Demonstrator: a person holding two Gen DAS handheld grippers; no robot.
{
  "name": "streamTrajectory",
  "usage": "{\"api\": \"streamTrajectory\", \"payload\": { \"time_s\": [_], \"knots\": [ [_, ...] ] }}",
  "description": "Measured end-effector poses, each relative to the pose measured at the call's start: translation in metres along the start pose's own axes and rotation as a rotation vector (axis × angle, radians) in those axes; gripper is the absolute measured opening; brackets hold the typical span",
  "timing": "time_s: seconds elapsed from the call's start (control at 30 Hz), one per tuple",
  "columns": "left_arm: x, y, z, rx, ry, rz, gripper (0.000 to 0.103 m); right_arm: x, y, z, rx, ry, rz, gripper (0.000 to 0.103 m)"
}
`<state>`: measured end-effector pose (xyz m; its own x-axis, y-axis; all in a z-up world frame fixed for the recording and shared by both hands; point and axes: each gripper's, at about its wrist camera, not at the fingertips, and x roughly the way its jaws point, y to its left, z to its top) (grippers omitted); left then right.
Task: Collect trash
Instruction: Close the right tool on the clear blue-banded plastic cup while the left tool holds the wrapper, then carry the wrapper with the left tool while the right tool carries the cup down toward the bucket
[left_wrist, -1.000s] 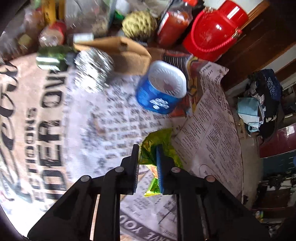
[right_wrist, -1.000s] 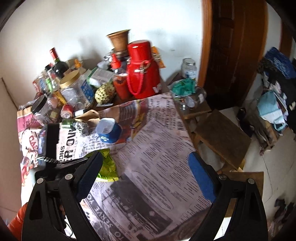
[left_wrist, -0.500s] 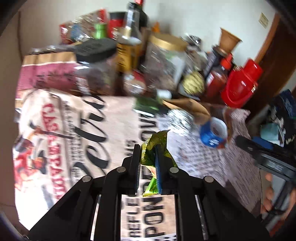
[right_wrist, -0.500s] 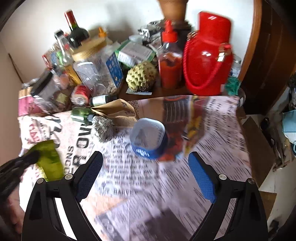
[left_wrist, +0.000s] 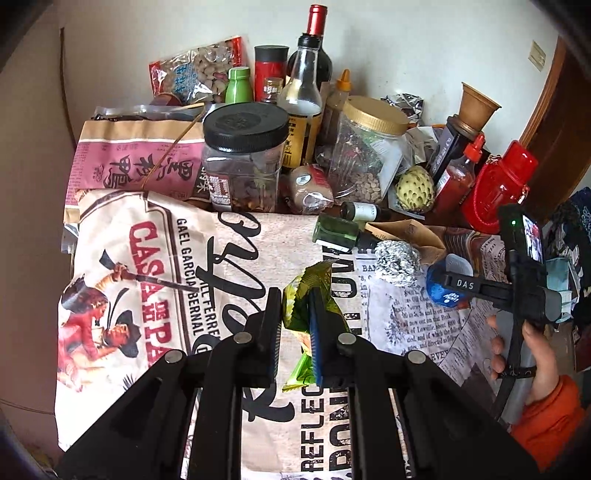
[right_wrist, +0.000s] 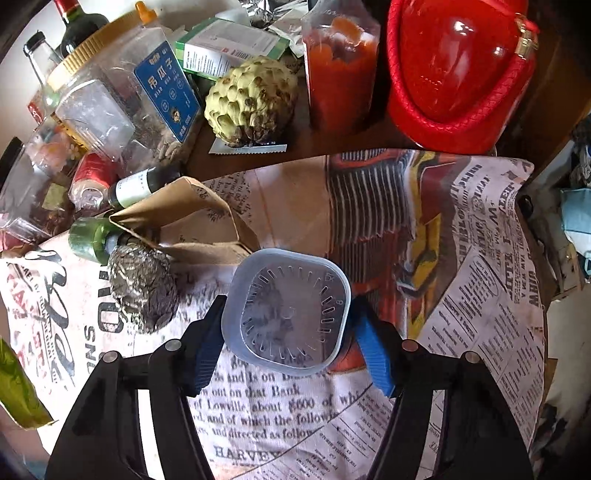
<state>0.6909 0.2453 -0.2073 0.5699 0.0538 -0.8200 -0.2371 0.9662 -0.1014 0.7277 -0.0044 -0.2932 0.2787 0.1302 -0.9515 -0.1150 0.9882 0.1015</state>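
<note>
The right gripper (right_wrist: 286, 347) hung almost straight down over the blue plastic cup (right_wrist: 286, 310), which lay tipped on the newspaper-print table cover (right_wrist: 491, 295) in the middle of the right wrist picture, its pale squarish bottom facing up at the camera. The cup sat squarely between the two blue pads, one at its left flank and one at its right, and the jaws were closing on it; whether the pads had yet met the plastic I could not tell, though little or no gap showed on either side. The cup's long axis seemed to run roughly along the fingers, so a squeeze across its width looked like the fitting grip. This hand was plainly the nearer one to the cup. Just left of it lay a ball of crumpled foil (right_wrist: 142, 290), close but apart, likely the next piece to collect. In the left wrist picture, the left gripper (left_wrist: 295, 332) was pinched nearly shut on a crumpled green wrapper (left_wrist: 314, 291), held above the table cover at lower centre, well to the left of the cup (left_wrist: 443, 284).
</note>
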Motion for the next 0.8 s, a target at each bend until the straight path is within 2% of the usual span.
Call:
{"api": "streamTrajectory", "payload": {
  "time_s": [0.1, 0.33, 0.57, 0.8],
  "knots": [
    [-0.006, -0.008, 0.002, 0.005, -0.011, -0.010, 0.013, -0.016, -0.001, -0.011, -0.037, -0.031, -0.024, 0.062],
    [-0.027, -0.042, 0.006, 0.025, -0.054, -0.039, 0.013, -0.087, -0.020, -0.043, -0.085, -0.120, 0.043, 0.062],
    [-0.072, -0.090, 0.001, 0.044, -0.138, -0.056, 0.013, -0.176, -0.051, -0.060, -0.123, -0.267, 0.115, 0.061],
    [-0.130, -0.136, -0.026, 0.037, -0.221, -0.048, 0.013, -0.248, -0.083, -0.092, -0.162, -0.412, 0.171, 0.061]
  ]
}}
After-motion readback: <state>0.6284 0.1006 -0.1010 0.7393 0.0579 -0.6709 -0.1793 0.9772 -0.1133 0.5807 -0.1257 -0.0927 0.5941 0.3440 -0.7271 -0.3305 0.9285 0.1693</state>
